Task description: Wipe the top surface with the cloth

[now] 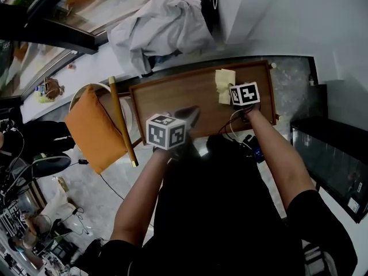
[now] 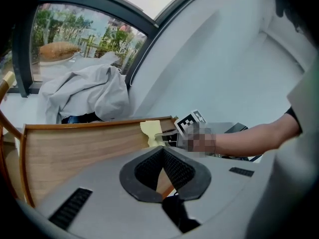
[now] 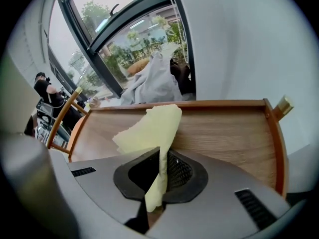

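Cloth (image 3: 149, 128), pale yellow and crumpled, is seen clamped between the jaws of the right gripper (image 3: 162, 156), one end hanging below them and the rest fanned out over the right half of the wooden tabletop (image 1: 172, 99), close to its raised far rim. Whether the cloth is pressed against the wood cannot be told. The left gripper (image 2: 163, 150) is held over the near edge of the same tabletop, well to the left of the cloth, its jaw tips brought together with nothing between them. A chair with an orange cushion (image 1: 95, 128) is pictured just beside the table's left end. A heap of grey fabric (image 1: 161, 30) is shown on the white ledge beyond the far rim, below the window.
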